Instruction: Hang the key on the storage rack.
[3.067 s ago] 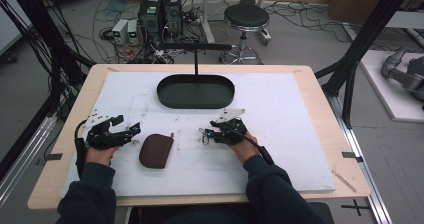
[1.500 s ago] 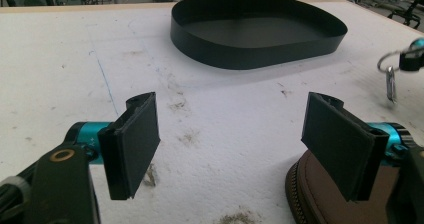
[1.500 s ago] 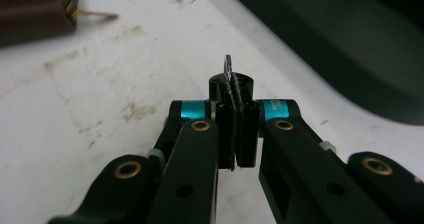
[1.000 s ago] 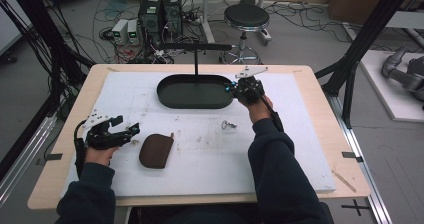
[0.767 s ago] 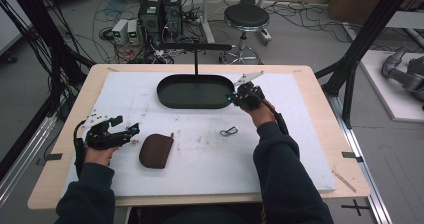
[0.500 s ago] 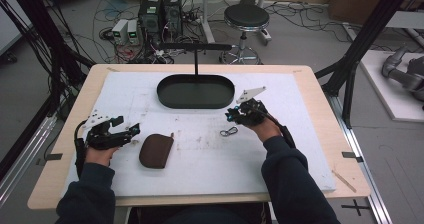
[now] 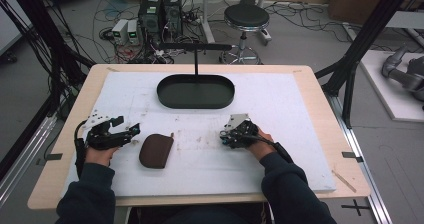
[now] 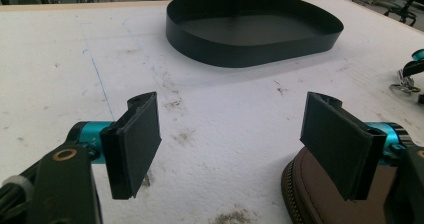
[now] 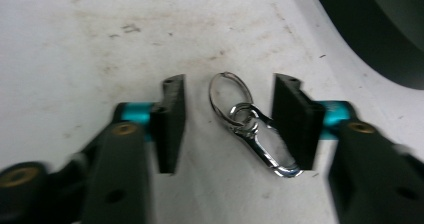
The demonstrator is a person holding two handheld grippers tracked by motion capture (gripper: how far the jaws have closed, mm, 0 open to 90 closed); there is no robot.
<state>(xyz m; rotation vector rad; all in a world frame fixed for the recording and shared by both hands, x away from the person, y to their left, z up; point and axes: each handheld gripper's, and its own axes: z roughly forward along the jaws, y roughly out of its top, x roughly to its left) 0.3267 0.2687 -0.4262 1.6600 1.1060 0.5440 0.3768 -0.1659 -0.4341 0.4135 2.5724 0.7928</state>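
**Jaws spread over the key ring**

Right gripper low over the white mat, jaws just been opening, the key ring lying loose between them. Left gripper gapes, empty, beside the brown pouch.

High view fixed above the near edge, facing forward and down across the whole worktop, left gripper view low and close, facing the black oval tray, right gripper view very close, tilted down, tray rim shared by all three
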